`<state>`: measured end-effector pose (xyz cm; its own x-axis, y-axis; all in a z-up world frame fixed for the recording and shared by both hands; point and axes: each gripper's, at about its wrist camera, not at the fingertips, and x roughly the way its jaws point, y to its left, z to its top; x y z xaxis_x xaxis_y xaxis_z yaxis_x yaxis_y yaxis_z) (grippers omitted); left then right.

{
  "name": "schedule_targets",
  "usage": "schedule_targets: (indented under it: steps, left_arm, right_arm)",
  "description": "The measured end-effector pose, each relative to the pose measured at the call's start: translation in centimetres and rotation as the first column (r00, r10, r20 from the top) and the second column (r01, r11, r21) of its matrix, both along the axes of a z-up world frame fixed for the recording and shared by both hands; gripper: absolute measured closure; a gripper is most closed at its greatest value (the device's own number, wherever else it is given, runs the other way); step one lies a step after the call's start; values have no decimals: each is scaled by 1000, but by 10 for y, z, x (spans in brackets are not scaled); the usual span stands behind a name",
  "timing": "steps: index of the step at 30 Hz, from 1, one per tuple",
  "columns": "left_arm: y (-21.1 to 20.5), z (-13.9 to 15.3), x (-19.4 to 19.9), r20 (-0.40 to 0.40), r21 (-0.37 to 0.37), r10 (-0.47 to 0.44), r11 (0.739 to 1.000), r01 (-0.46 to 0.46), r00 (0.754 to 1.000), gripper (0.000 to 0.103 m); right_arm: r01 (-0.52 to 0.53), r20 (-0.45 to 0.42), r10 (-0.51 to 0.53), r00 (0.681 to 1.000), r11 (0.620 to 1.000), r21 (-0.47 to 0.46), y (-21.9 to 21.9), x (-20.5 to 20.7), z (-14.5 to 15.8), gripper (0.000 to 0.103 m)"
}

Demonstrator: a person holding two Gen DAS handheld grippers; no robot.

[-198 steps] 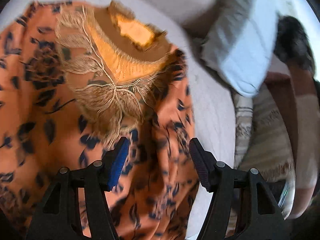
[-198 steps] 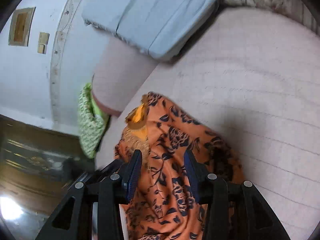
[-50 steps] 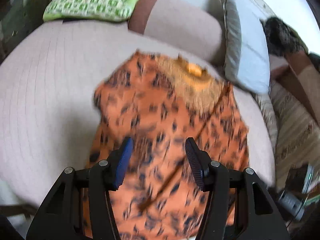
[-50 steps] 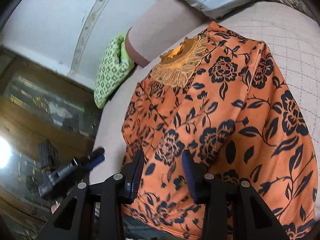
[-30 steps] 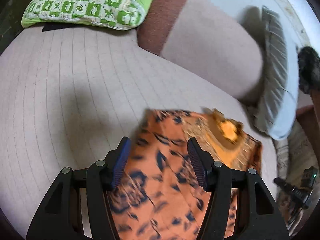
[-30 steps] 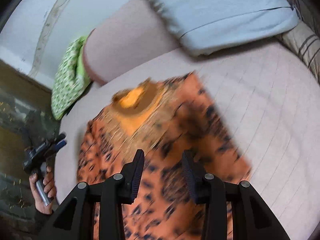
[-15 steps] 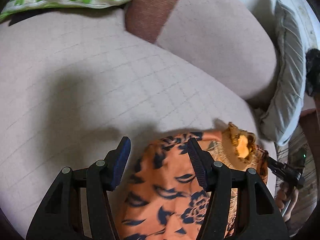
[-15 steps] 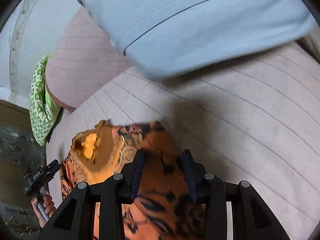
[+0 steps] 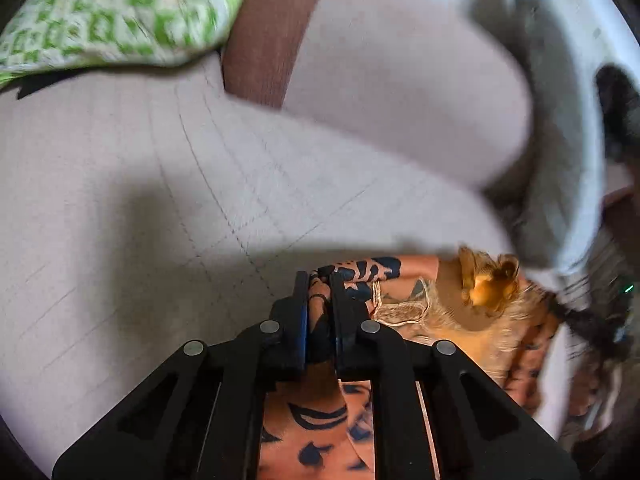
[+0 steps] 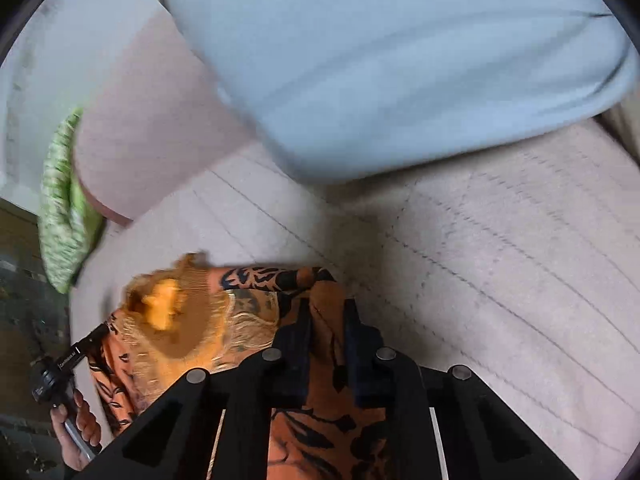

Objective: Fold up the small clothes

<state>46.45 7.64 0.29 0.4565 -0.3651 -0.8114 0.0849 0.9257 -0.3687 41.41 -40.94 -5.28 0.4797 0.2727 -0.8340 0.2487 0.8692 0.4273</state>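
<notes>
L gripper (image 9: 320,280), R gripper (image 10: 327,308) both clamp orange top (image 9: 472,312) on sofa (image 9: 160,184).

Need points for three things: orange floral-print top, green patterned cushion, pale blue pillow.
orange floral-print top (image 10: 256,280), right wrist view, on the printed shoulder fabric beside the neckline.
green patterned cushion (image 9: 108,12), left wrist view, on its upper face.
pale blue pillow (image 10: 380,60), right wrist view, on its broad front face.

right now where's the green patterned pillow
The green patterned pillow sits at the far left end of the quilted pink bed, top left in the left wrist view, beside the brown-ended pink bolster.
</notes>
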Motion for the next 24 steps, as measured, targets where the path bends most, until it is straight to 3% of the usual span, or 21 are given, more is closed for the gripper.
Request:
schedule_targets:
  steps: [2,5,9,13,16,18,21,24]
  left_arm:
    - [14,36,-36,56,-71,-1,997,5,998,95]
    - [28,80,-106,146,-102,-19,994,34,989,95]
    - [46,102,-201,198,-125,5,992,20,980,95]
    - [56,66,-301,153,-162,50,986,-25,987,95]
    - [57,15,-342,46,-183,84,980,-74,995,95]
    - [46,-10,-355,-20,-123,84,989,-86,996,95]
    - [35,-6,-365,-9,-109,54,993,-55,999,95]
    - [41,10,-374,27,-140,76,988,-71,997,95]
  right_arm:
    - [-9,68,8,998,1000,10,-1,-32,30,90]
    - [-48,153,51,987,999,-24,10,-95,72,90]
    - [-47,197,43,980,999,14,23,-205,99,90]
    - [12,203,-21,979,999,49,42,-306,80,90]
    - [93,76,-99,992,992,80,41,-350,37,90]
    - [108,-4,-108,994,992,60,39,-358,10,90]
    - [123,-61,-118,991,989,79,32,-355,-8,90]
    - [133,13,-135,991,986,96,32,-359,14,90]
